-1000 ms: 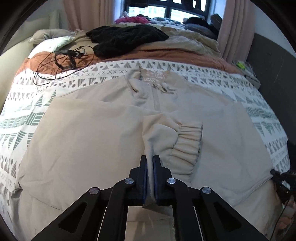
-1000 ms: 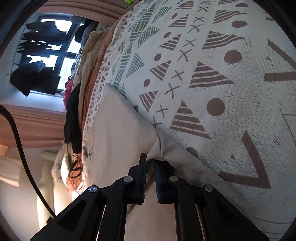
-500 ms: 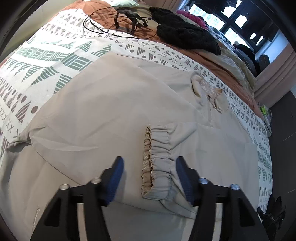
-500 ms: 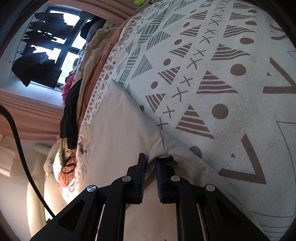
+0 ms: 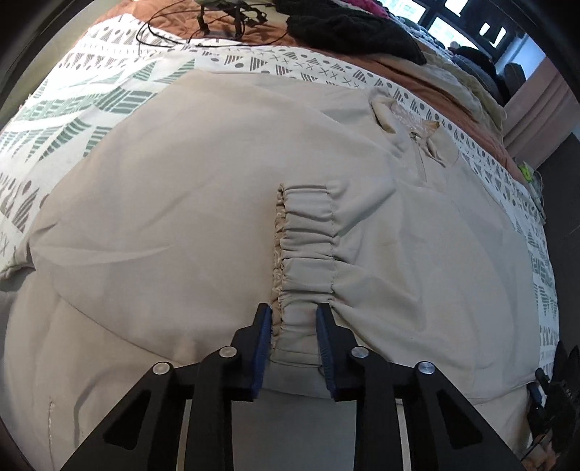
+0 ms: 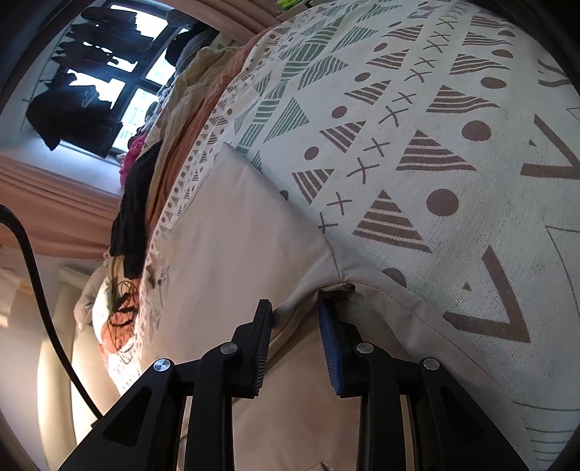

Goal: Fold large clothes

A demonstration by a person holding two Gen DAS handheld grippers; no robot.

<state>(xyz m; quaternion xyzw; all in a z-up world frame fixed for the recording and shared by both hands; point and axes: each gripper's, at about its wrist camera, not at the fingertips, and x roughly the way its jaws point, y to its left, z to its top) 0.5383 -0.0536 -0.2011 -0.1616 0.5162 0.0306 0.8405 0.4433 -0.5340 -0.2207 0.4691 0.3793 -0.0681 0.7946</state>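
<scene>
Here, a beige jacket lies spread face up across a patterned bedspread printed with green and brown triangles, dots and crosses. In the left wrist view its smooth, lightly creased cloth fills most of the frame, with one broad diagonal wrinkle on the left side. Near the middle a sleeve is folded in over the body, ending in a gathered elastic cuff whose ruffled edge runs top to bottom. The left gripper straddles the lower end of that cuff; its jaws are closing, cloth between them, the blue pads not quite pressing on it. Further right sit the collar and a zip running down from it. Beyond, a black knit garment and tangled cables lie on a rust blanket. In the right wrist view the right gripper sits at a puckered edge of the jacket, jaws opening, a loose fold of fabric between them, released rather than pinched.
</scene>
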